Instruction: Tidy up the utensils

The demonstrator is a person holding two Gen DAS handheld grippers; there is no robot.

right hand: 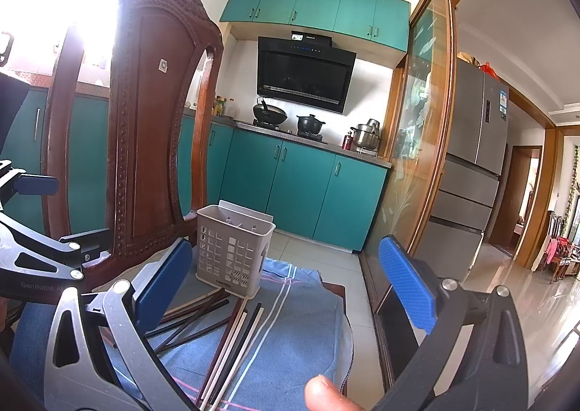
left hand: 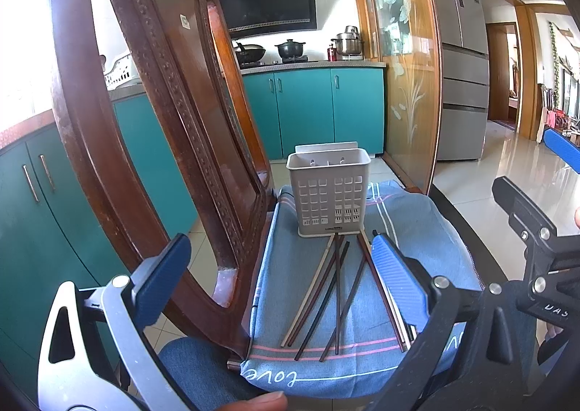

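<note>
Chopsticks [left hand: 337, 295] on cloth [left hand: 417, 229], ends hidden behind left claw [left hand: 282, 280]

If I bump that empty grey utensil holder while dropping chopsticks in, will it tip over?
Probably fairly easily. The utensil holder is tall, perforated plastic and looks empty, so likely light. It stands on a soft blue cloth, which may give an uneven footing. The chopsticks look stiff enough to lever it.

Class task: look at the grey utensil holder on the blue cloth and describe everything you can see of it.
The holder is a grey, plastic-looking box, open at the top, its front wall pierced by a grid of square holes, with a flat back plate rising behind its rim. It stands upright at the far end of the blue cloth. Nothing shows above its rim. The chopsticks lie before its base.
</note>
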